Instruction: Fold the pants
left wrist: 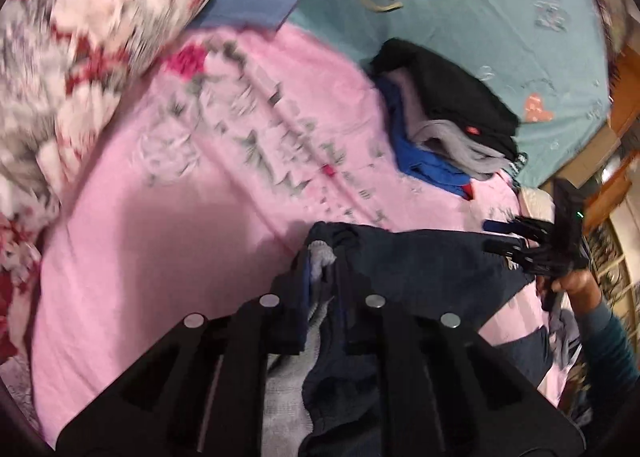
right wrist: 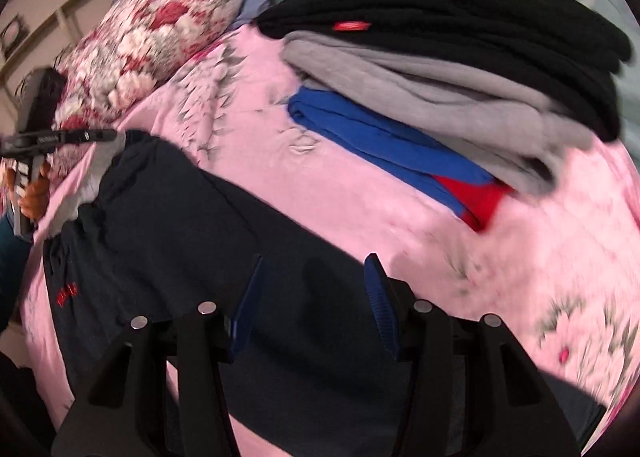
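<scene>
Dark navy pants (right wrist: 192, 241) with a grey lining and small red lettering lie across a pink blanket (right wrist: 360, 185). My left gripper (left wrist: 322, 277) is shut on the waistband of the pants (left wrist: 420, 273), bunching the cloth between its fingers. It also shows at the left edge of the right wrist view (right wrist: 100, 135). My right gripper (right wrist: 314, 281) is open, its blue-padded fingers spread just above the pants' fabric. It shows in the left wrist view (left wrist: 502, 235) at the pants' far edge.
A stack of folded clothes (right wrist: 460, 69), black on grey on blue and red, sits on the blanket behind the pants. A floral red and white pillow (left wrist: 80, 49) lies at the left. A teal sheet (left wrist: 500, 17) covers the far bed. Wooden furniture (left wrist: 624, 185) stands at the right.
</scene>
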`<act>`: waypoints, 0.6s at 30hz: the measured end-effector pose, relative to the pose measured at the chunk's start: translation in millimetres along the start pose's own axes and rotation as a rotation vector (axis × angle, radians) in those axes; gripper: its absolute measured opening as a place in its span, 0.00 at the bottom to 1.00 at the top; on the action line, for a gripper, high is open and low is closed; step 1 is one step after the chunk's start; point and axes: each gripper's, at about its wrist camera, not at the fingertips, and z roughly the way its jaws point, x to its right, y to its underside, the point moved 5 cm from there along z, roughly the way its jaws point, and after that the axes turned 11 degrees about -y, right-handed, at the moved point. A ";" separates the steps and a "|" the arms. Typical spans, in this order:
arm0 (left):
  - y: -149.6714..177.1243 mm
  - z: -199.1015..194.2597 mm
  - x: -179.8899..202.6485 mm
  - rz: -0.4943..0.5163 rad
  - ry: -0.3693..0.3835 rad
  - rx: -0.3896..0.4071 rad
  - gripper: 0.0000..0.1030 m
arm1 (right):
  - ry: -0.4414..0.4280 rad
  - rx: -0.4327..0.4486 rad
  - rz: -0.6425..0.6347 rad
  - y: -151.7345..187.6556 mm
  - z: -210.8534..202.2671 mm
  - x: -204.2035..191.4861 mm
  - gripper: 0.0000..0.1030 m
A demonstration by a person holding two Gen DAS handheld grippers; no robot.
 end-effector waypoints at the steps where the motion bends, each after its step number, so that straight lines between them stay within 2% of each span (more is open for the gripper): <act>1: -0.1 -8.9 4.9 0.020 0.016 0.024 0.10 | -0.007 -0.017 -0.031 -3.8 6.4 -4.0 0.50; 3: 1.7 -23.8 14.0 0.055 0.027 0.057 0.10 | -0.006 -0.051 -0.094 -10.0 18.5 -11.2 0.50; 6: 3.4 -32.8 19.6 0.067 0.032 0.064 0.10 | -0.023 -0.105 -0.150 -15.4 35.7 -16.1 0.50; 11: 9.7 -43.9 31.9 0.125 0.057 0.103 0.10 | -0.003 -0.172 -0.180 -16.6 58.9 -11.2 0.48; 12: 11.0 -43.7 33.3 0.139 0.052 0.109 0.10 | -0.019 -0.165 -0.190 -17.5 59.5 -13.2 0.39; 13: 11.7 -41.3 32.5 0.140 0.048 0.105 0.10 | -0.031 -0.167 -0.197 -16.7 59.5 -15.1 0.34; 14: 11.7 -36.9 29.1 0.132 0.039 0.091 0.10 | -0.041 -0.177 -0.210 -15.4 60.3 -18.5 0.18; 15: 10.9 -31.3 23.4 0.114 0.027 0.076 0.10 | -0.046 -0.189 -0.232 -13.3 60.5 -23.1 0.08; 18: 7.7 -13.7 0.0 0.026 0.016 0.029 0.13 | -0.007 -0.204 -0.303 -7.3 54.4 -36.7 0.06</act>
